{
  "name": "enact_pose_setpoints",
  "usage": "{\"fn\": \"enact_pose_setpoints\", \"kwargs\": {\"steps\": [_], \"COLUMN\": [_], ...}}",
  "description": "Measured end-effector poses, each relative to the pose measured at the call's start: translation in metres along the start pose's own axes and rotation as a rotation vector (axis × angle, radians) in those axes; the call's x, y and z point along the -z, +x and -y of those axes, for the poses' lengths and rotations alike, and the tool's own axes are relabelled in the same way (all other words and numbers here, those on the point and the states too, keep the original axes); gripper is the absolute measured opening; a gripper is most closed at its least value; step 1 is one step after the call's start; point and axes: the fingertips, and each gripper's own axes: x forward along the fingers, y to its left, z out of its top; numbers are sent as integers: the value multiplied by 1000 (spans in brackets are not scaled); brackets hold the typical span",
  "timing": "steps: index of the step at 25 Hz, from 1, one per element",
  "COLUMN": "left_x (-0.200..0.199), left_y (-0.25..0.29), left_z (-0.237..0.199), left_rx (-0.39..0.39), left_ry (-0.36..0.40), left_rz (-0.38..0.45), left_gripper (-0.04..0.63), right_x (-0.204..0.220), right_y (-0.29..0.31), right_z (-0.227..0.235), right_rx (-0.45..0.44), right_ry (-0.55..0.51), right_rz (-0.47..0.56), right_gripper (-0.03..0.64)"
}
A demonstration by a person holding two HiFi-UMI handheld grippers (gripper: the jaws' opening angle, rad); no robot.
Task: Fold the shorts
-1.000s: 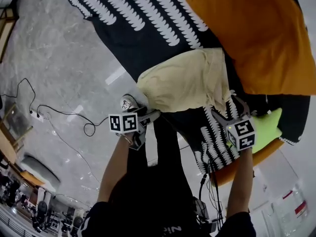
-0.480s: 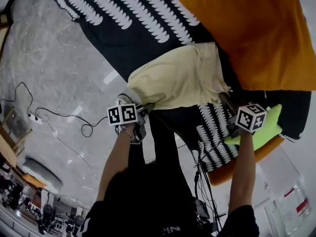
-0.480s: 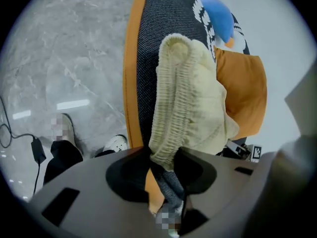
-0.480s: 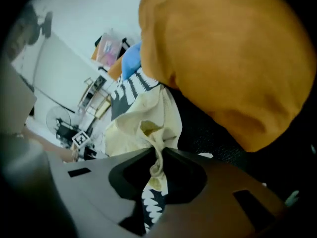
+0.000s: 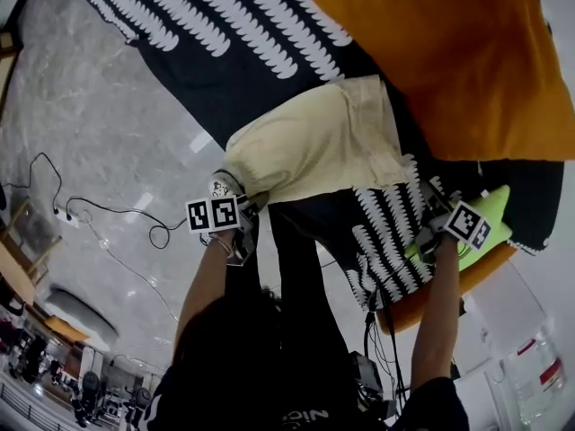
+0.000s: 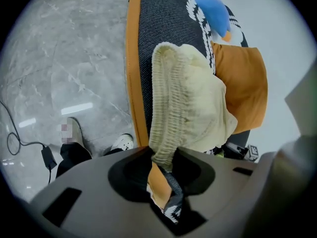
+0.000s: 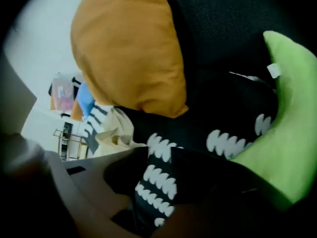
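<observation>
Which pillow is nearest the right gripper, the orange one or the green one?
The lime-green pillow: it lies right beside the right gripper, while the big orange pillow sits farther away.

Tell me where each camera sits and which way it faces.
Head view: on the person's head, facing steeply down at cream fabric shorts on a black-and-white patterned cover; both forearms show.
Left gripper view: on the left tool, looking along jaws that just closed on the shorts' ribbed waistband; a white shoe shows.
Right gripper view: on the right tool, looking along jaws that just closed on the cover; no body shows.
Shared: all three show the shorts and the orange cushion.
</observation>
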Motion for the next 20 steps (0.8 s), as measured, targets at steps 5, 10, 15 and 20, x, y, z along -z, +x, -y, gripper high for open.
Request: {"fn": "enact_pose_setpoints", "kwargs": {"steps": [5,10,15,20], "left_x": [-1,1,2,1], "left_y": [0,5,5,7], "left_z": [-3,-1,1,2], "left_rx": [-40,-80,-98,-152], "left_ry": [-6,-29,-10,31], "left_rz": [12,70,117,135], "left_gripper": [114,118,120,120], "right_x": [43,42,36,35], "right_y": [21,62,56,36], "right_z": [-75,-56,-43,-47], "right_rx": [-239,-25,70,155], "right_ry": [-28,88,68,-70], "right_rz": [48,174,221,263], "right_gripper": [483,432,257,77]}}
